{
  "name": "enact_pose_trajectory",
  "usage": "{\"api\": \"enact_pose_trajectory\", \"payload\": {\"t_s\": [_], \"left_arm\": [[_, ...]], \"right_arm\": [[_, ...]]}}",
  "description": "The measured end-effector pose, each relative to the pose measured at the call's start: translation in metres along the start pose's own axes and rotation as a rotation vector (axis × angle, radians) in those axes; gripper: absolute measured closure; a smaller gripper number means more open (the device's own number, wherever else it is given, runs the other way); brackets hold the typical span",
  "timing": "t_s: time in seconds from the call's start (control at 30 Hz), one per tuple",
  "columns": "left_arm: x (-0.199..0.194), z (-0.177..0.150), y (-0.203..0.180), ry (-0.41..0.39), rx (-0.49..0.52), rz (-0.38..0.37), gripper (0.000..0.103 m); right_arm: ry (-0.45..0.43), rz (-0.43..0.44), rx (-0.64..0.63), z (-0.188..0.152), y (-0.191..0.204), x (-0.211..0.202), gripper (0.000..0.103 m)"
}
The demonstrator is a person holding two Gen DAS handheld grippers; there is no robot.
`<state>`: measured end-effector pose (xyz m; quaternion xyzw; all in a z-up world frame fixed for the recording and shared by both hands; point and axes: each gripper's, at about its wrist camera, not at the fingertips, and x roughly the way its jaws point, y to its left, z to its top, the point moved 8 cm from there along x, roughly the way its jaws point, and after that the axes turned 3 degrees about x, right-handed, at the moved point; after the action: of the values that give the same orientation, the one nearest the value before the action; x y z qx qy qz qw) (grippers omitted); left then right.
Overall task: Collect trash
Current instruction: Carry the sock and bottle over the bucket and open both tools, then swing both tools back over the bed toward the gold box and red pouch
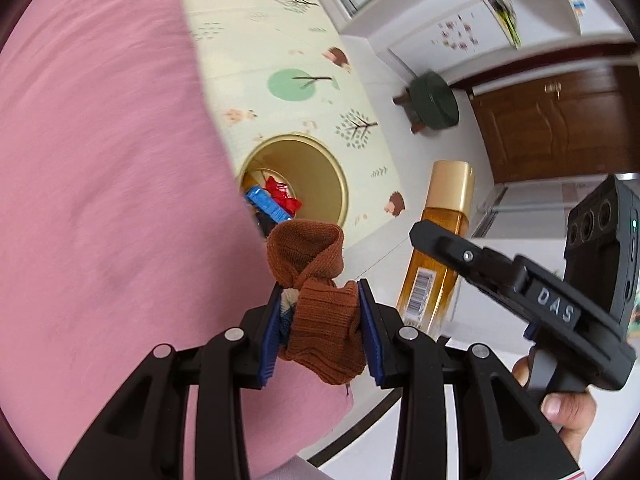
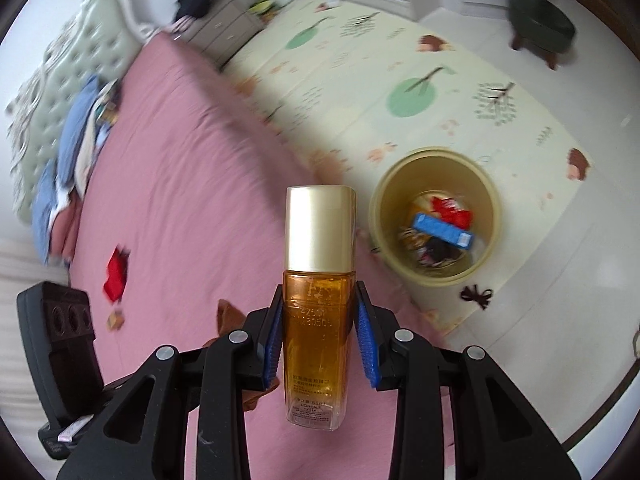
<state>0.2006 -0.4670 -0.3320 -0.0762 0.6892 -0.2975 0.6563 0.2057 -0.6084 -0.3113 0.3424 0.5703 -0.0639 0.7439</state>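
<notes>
Your left gripper (image 1: 320, 320) clamps a brown sock (image 1: 320, 304) above the pink bed (image 1: 100, 200) edge. Your right gripper (image 2: 320, 332) pinches an amber bottle (image 2: 316, 320) with a gold cap, upright. On the play mat (image 2: 440, 80) beside the bed, the yellow bin (image 2: 434, 216) holds a blue box (image 2: 442, 230), red wrappers (image 2: 450, 208) and dark scraps.
</notes>
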Motion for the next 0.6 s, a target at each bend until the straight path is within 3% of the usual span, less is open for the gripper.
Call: {"api": "enact_pose_trajectory", "payload": {"t_s": [0.13,0.2,0.23,0.27,0.33,0.47,0.6], "left_arm": [[0.026,0.026,-0.035,0.024,0.102,0.025,0.066],[0.034,0.037,-0.052,0.027,0.132,0.002,0.062],[0.037,0.043,-0.060,0.021,0.147,0.001,0.052],[0.040,0.049,-0.068,0.018,0.163,-0.001,0.035],[0.043,0.058,-0.074,0.006,0.185,0.024,0.011],[0.047,0.068,-0.076,0.002,0.204,0.067,0.011],[0.044,0.064,-0.062,0.013,0.149,0.077,0.011]], "right_arm": [[-0.042,-0.021,0.015,0.029,-0.031,-0.004,0.071],[-0.053,-0.028,0.028,0.042,-0.043,-0.004,0.071],[-0.061,-0.031,0.033,0.049,-0.049,-0.006,0.070],[-0.084,-0.055,0.038,0.057,-0.056,-0.009,0.068],[-0.110,-0.078,0.036,0.069,-0.066,-0.014,0.051],[-0.135,-0.088,0.078,0.087,-0.081,-0.023,0.051],[-0.131,-0.035,0.117,0.086,-0.078,-0.026,0.051]]}}
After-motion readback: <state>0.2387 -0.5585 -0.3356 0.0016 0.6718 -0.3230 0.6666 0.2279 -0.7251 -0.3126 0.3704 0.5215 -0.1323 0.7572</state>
